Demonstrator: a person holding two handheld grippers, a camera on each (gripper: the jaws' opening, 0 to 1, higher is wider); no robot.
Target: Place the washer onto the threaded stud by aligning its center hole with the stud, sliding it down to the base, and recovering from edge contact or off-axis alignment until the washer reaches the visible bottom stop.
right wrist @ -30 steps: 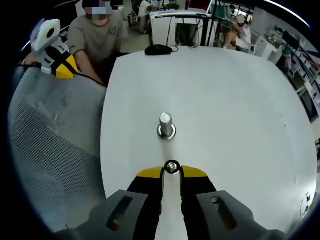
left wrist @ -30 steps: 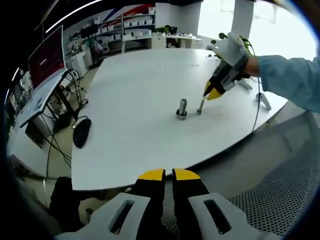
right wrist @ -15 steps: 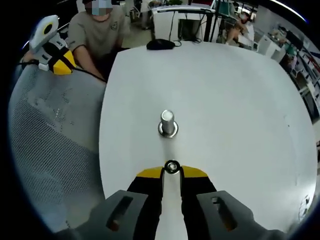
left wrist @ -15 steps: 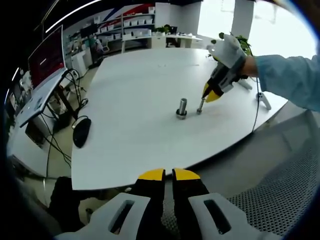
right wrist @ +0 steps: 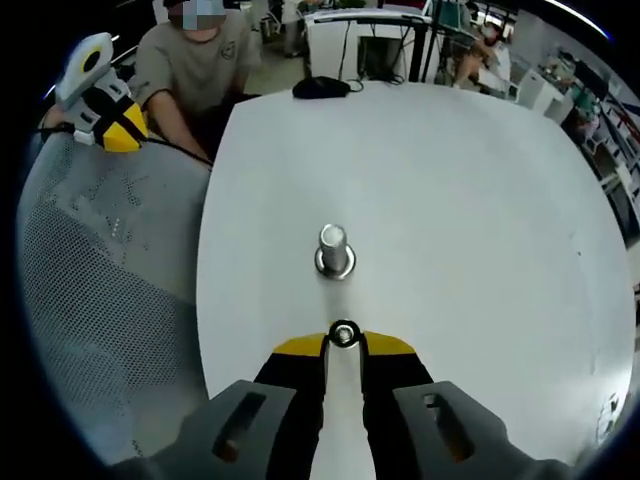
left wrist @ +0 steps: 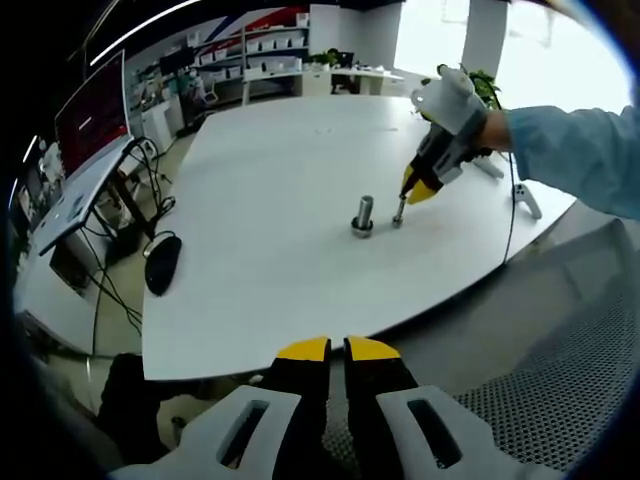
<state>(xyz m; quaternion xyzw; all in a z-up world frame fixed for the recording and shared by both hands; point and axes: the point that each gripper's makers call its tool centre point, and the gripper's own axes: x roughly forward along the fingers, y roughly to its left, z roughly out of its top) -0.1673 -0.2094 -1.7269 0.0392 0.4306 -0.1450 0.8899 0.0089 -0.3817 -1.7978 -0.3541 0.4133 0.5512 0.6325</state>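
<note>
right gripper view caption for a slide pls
Right gripper pinches a washer just short of the upright threaded stud on a white table.

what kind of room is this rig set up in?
Likely an office or lab workspace: shelving with white bins, a large monitor on a side desk, and a big white table with a computer mouse.

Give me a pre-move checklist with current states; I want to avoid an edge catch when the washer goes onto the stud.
1. Washer held at the right gripper tips: ok.
2. Washer hole visible and unobstructed: ok, seen in the right gripper view.
3. Threaded stud upright on the white table, nothing around it: ok.
4. Washer centred over the stud: not ok; it sits short of the stud, apart from it.
5. Washer level with the stud top: cannot tell.
6. Left gripper away from the work: ok, shut and off the table edge.
</note>
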